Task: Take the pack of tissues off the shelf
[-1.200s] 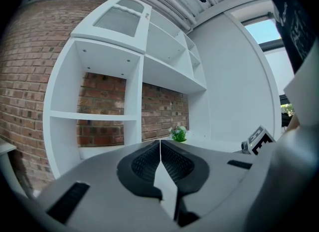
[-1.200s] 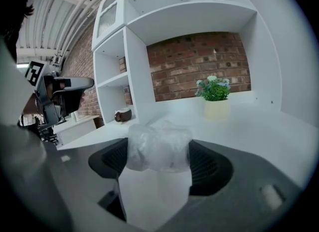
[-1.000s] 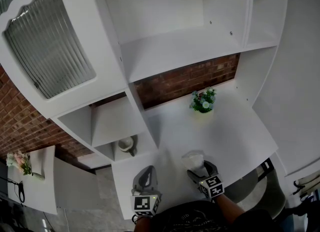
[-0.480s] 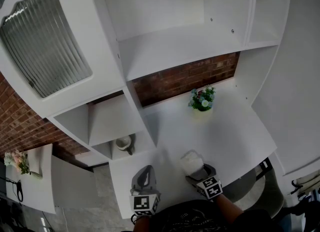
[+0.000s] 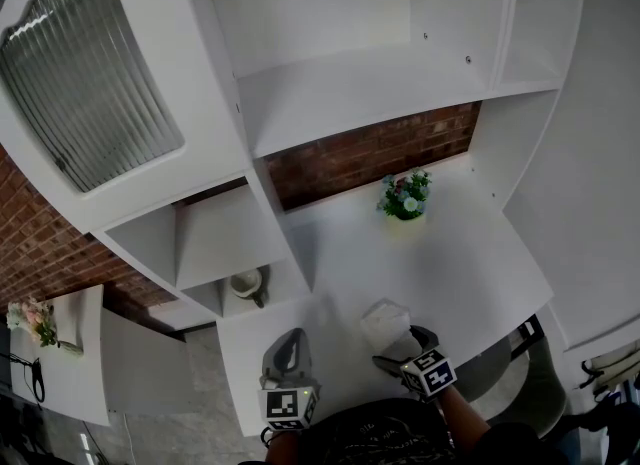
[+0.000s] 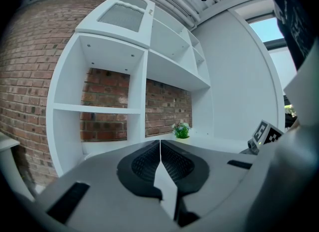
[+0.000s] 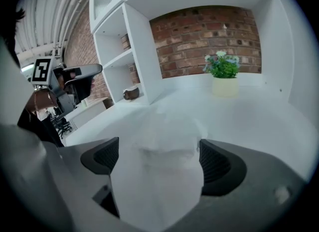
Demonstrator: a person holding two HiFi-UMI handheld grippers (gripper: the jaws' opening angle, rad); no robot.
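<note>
The white pack of tissues [image 5: 384, 321] lies on the white desk [image 5: 455, 253], near its front edge. My right gripper [image 5: 398, 346] points down at it from the near side. Its jaws have just been opening, and they now stand wide on either side of the pack [image 7: 162, 161], with the dark pads [image 7: 215, 162] just off its sides. My left gripper [image 5: 289, 345] rests to the left, pointing level at the shelf unit. In the left gripper view its jaws [image 6: 160, 148] meet along a thin line with nothing between them.
A small potted plant [image 5: 405, 198] stands at the back of the desk against the brick wall. A small rounded vessel [image 5: 250, 284] sits in the low left cubby. White shelves rise above, and a ribbed glass cabinet door [image 5: 90, 83] is at the upper left.
The right gripper's jaws have spread apart around the pack of tissues, and its marker cube has drawn back a little toward the person. The pack stays on the desk. The left gripper has not moved.
</note>
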